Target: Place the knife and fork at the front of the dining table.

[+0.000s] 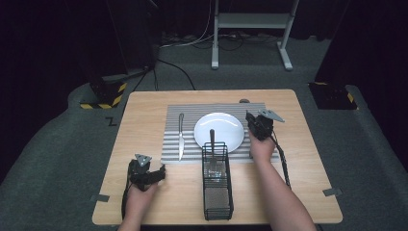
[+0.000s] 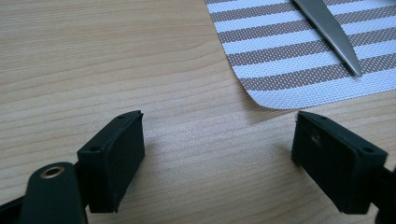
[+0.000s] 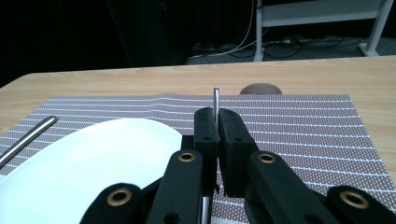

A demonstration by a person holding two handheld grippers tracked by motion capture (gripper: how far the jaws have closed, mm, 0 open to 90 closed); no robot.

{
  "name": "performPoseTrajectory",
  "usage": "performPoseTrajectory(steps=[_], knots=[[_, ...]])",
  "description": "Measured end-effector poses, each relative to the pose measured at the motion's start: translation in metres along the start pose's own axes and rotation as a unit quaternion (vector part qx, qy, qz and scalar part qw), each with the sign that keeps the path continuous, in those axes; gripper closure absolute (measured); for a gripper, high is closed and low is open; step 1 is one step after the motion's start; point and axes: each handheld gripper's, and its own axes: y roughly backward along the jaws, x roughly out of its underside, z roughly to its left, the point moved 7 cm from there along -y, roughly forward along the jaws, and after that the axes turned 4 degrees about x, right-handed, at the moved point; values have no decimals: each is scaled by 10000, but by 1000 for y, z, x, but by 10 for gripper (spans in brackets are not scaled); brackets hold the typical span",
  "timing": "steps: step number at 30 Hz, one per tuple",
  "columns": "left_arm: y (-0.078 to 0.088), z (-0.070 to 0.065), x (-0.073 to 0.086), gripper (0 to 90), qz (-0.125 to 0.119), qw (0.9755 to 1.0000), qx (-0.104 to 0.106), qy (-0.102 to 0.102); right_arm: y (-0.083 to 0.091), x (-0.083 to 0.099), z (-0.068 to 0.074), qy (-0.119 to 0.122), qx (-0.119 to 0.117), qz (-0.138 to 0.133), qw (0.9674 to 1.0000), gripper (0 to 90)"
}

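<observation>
While the left gripper [image 1: 153, 174] rests on the table [image 1: 144, 103] near the knife [image 1: 181, 136], jaws apart and empty, the right gripper [image 3: 217, 122] is clamped on a thin metal utensil [image 3: 216, 99], upright, over the mat [image 3: 299, 126] right of the plate [image 3: 93, 158]. Place-setting step, likely; next, lay it flat beside the plate and release.

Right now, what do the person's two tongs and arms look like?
Both tongs, left and right, are black, each topped by a grey three-cornered plate and trailing a black cable. Their jaws are blocky black pads on arms with brass-ringed holes. The forearms are bare, with no sleeves in sight.
</observation>
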Motion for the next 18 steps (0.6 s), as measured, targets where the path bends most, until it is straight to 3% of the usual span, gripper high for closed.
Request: performPoseTrajectory(steps=[6,18], knots=[[0,0,0,172,-1,10000,5,7,-5,3,-5,-153,61,125,9998,863],[0,0,0,172,2,10000,0,-2,-8,5,-11,-199,185,215,9994,856]])
